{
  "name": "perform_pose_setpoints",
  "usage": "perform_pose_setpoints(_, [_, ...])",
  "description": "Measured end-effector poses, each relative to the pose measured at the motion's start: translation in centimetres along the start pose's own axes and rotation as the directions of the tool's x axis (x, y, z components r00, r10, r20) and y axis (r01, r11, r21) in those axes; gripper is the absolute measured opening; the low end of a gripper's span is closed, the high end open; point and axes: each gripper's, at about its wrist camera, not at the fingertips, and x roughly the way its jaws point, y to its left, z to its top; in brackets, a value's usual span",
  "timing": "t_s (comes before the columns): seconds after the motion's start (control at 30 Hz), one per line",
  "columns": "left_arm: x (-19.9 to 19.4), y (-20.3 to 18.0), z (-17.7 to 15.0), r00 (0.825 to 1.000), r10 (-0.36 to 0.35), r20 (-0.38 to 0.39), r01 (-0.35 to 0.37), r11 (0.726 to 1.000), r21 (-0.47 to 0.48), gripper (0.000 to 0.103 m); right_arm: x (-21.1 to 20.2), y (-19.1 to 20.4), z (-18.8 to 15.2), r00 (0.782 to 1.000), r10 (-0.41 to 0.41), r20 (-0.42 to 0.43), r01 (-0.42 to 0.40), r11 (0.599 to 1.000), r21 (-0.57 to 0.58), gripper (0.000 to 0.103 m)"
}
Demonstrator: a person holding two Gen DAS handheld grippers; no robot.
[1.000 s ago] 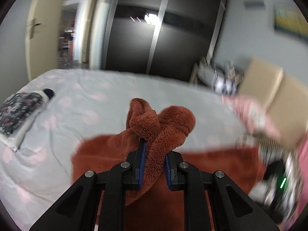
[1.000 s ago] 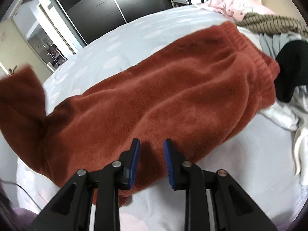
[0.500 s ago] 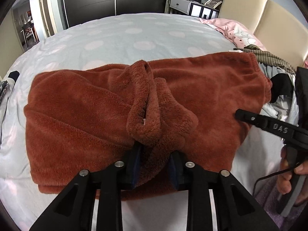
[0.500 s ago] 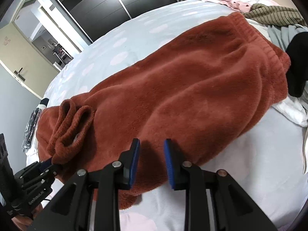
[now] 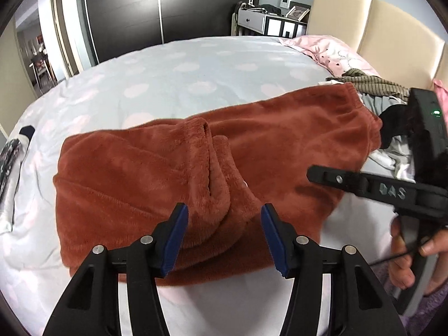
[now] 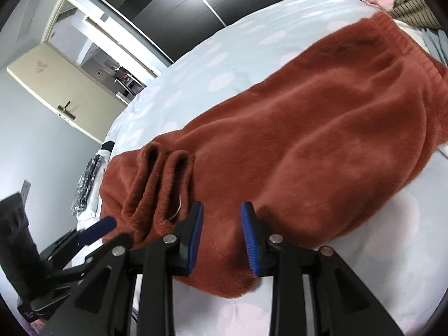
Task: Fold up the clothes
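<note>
The bed (image 5: pixel 173 67), with its pale sheet dotted in soft pink, fills both views, and across it lies the big rust-red fleece garment (image 5: pixel 280 140), folded lengthwise with its ribbed waistband end up toward the headboard (image 5: pixel 392 36). Beyond that end sits a heap of other clothes (image 5: pixel 372 84), striped and grey and black pieces, touching the fleece at its far edge, with a pink pillow (image 5: pixel 330 50) behind them. On top of the garment's near portion rest the two cuffs (image 6: pixel 162 179), side by side, openings up, lying loose on the pile. The left gripper (image 5: pixel 224 229) hangs right over those cuffs, jaws opening, blue pads spread to either side of the cuff bulge and no longer pressing it. The right gripper (image 6: pixel 221 235) hovers at the garment's near edge, jaws also opening, with fleece showing in the gap but the pads clear of it on both sides. At the left side of the bed, well apart from the fleece, lies a small dark patterned item (image 5: pixel 8 159).
</note>
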Motion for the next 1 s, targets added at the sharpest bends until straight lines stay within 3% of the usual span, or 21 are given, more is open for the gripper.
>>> perform_pose_setpoints(0.07, [1.2,0.2,0.1,1.0,0.011,-0.012,-0.011,1.0,-0.015,0.051,0.3,0.5,-0.2,1.0,-0.007,-0.003,0.007,1.0,-0.02,0.028])
perform_pose_setpoints(0.13, [2.3,0.3,0.2,1.0,0.003,-0.03,-0.004,1.0,-0.027,0.026,0.9,0.7,-0.4,1.0,-0.011,-0.016,0.011,1.0,-0.027,0.028])
perform_pose_setpoints(0.33, [0.9,-0.6,0.9,0.997,-0.079,-0.008,0.079,0.997,0.006,0.021,1.6,0.5,-0.4,0.999,-0.019,-0.031,0.018,0.999,-0.027,0.028])
perform_pose_setpoints(0.43, [2.6,-1.0,1.0,0.991,-0.1,-0.09,0.103,0.995,0.021,0.021,1.6,0.6,-0.5,0.999,-0.015,-0.033,0.014,0.999,-0.039,0.028])
perform_pose_setpoints(0.53, [5.3,-0.5,0.2,0.98,-0.089,-0.178,0.087,0.996,-0.019,0.025,1.8,0.5,-0.6,0.999,-0.004,-0.046,0.003,0.999,-0.036,0.028])
perform_pose_setpoints(0.6, [5.8,0.1,0.0,0.974,-0.112,-0.197,0.102,0.993,-0.059,0.03,1.9,0.3,-0.6,0.999,0.008,-0.048,-0.009,1.0,-0.022,0.028])
perform_pose_setpoints(0.73, [2.5,0.7,0.6,0.976,-0.15,-0.155,0.141,0.988,-0.068,0.054,1.6,0.0,-0.5,0.998,0.039,-0.043,-0.039,0.999,0.001,0.028])
perform_pose_setpoints(0.8, [0.3,1.5,0.9,0.98,-0.155,-0.125,0.149,0.987,-0.058,0.056,1.3,0.2,-0.6,0.998,0.05,-0.039,-0.05,0.999,0.001,0.028])
perform_pose_setpoints(0.9, [-2.6,4.1,0.8,0.989,-0.114,-0.099,0.109,0.993,-0.052,0.056,0.9,0.6,-0.6,0.997,0.063,-0.041,-0.063,0.998,-0.003,0.028])
perform_pose_setpoints(1.0, [-3.8,8.1,0.0,0.993,-0.013,-0.118,0.004,0.997,-0.074,0.056,1.0,1.2,-0.4,0.996,0.067,-0.057,-0.067,0.998,-0.012,0.028])
